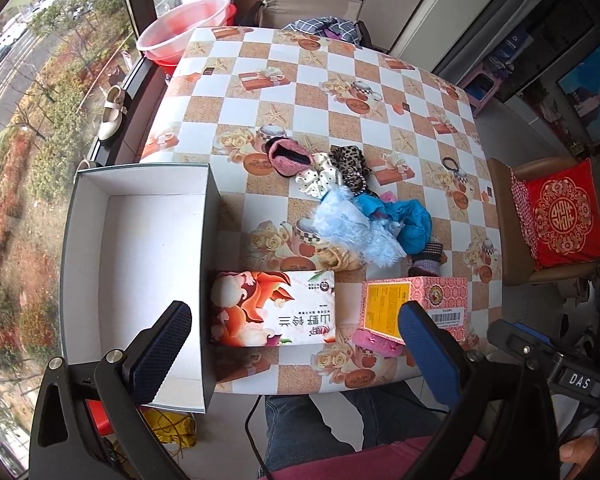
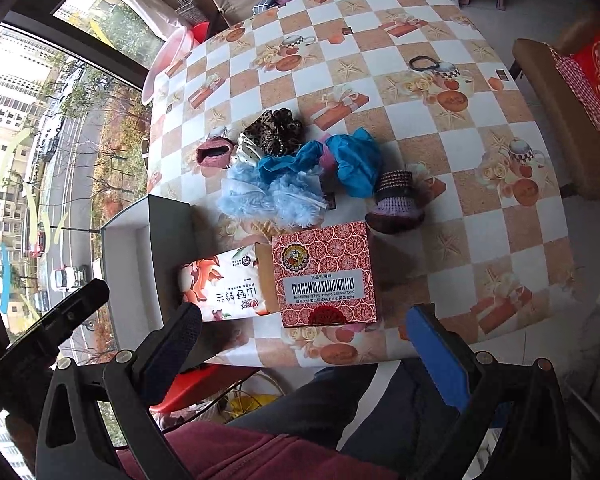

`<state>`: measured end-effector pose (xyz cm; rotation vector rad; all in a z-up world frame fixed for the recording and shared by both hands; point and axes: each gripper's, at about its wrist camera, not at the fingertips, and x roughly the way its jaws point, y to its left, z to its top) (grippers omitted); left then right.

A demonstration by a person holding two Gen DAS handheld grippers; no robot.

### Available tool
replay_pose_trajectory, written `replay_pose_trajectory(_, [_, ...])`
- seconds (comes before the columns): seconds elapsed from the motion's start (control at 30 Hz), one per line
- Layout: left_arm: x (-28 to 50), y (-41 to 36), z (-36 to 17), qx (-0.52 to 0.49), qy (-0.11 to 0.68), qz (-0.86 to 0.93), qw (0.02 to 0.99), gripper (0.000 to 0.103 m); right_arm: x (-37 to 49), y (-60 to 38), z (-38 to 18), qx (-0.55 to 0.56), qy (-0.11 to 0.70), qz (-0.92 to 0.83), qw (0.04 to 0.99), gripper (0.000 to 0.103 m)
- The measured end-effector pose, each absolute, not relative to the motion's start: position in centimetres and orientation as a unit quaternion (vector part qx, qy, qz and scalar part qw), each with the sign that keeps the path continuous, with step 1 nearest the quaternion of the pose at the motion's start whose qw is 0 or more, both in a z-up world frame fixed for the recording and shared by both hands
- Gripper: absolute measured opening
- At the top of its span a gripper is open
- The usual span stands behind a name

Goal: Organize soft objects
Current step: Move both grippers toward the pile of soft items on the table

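Note:
A heap of soft things lies mid-table: a fluffy light-blue piece, a bright blue cloth, a leopard scrunchie, a white dotted scrunchie, a pink knitted slipper and a purple knitted piece. An open white box stands at the table's left edge. My left gripper hangs open over the near edge, holding nothing. My right gripper is open too, short of the pink carton.
A floral tissue pack and a pink carton lie between the heap and me. A black hair tie lies farther out. A chair with a red cushion stands at the right. The person's legs are below the table edge.

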<state>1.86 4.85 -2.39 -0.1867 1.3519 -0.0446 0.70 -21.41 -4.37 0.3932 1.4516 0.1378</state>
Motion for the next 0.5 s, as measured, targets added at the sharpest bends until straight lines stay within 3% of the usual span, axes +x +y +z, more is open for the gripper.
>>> replay_pose_trajectory(0.5, [5.4, 3.5, -7.2, -0.047, 0.675, -0.004, 0.736, 0.103, 0.4, -26.1, -7.6, 0.207, 0.684, 0.017, 0.700, 0.103])
